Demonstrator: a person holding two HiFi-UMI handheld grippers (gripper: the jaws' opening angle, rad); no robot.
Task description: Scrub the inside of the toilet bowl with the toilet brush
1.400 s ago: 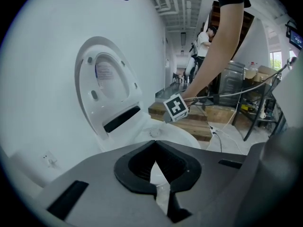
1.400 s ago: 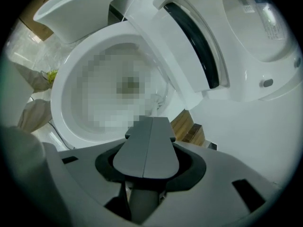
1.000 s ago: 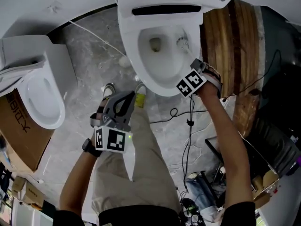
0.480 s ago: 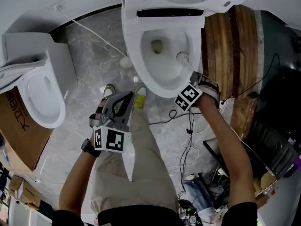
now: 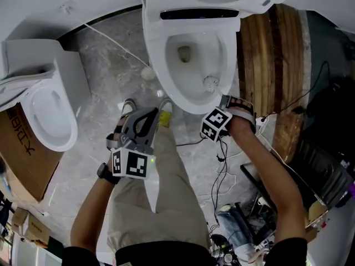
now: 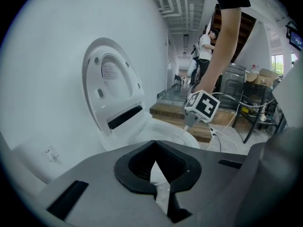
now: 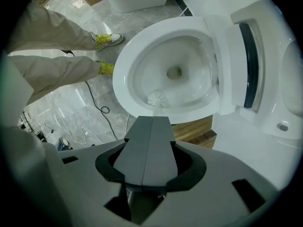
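Observation:
The white toilet bowl stands open at the top of the head view, its lid raised. The toilet brush's white bristle head rests on the bowl's inner wall near the front right rim; it also shows as the brush head just beyond the jaw tips. My right gripper hangs over the front rim, shut on the brush handle. My left gripper is held above the person's trouser leg, away from the bowl, its jaws shut with nothing in them.
A second white toilet and a cardboard box stand at the left. A wooden platform lies right of the bowl. Cables trail over the marble floor. The person's shoes are at the bowl's foot.
The brush head has slid from the bowl's far right side down toward the front rim, and my right gripper has drawn back toward the person. The left gripper has stayed put.

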